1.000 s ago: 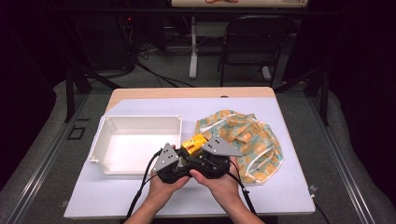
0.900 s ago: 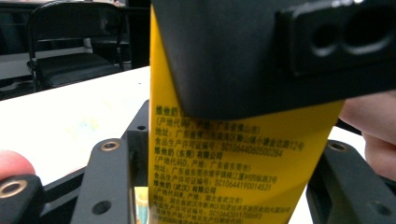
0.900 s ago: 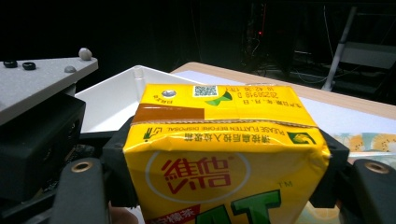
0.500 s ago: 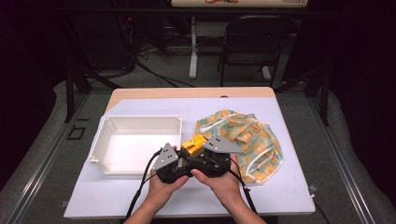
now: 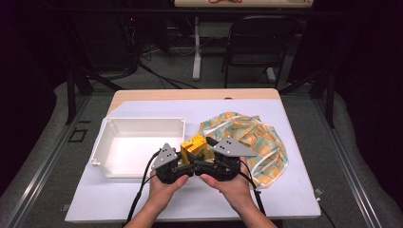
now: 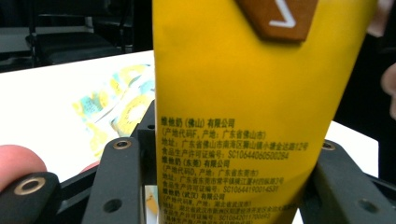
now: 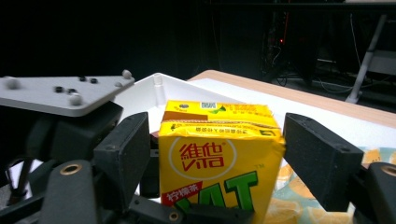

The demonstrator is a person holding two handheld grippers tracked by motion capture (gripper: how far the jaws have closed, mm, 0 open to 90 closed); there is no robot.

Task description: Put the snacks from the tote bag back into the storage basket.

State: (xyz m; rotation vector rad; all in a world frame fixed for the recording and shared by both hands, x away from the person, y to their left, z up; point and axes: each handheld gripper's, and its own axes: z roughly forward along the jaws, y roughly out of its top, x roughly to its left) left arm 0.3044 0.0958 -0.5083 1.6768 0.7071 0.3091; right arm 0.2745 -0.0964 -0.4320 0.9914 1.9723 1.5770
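A yellow drink carton stands upright at the table's front middle, between both grippers. My left gripper comes at it from the left. In the left gripper view the carton's printed side sits between the jaws and touches both; they closed on it a moment ago, so the left gripper is shut on it. My right gripper faces the carton from the right. Its jaws have just been opening, and the right gripper straddles the carton's front with a gap at the left pad.
A white empty tray lies left of the carton, its rim just behind it. A crumpled fruit-patterned cloth lies at the right. The white table mat ends near the hands. A folding chair stands beyond the table.
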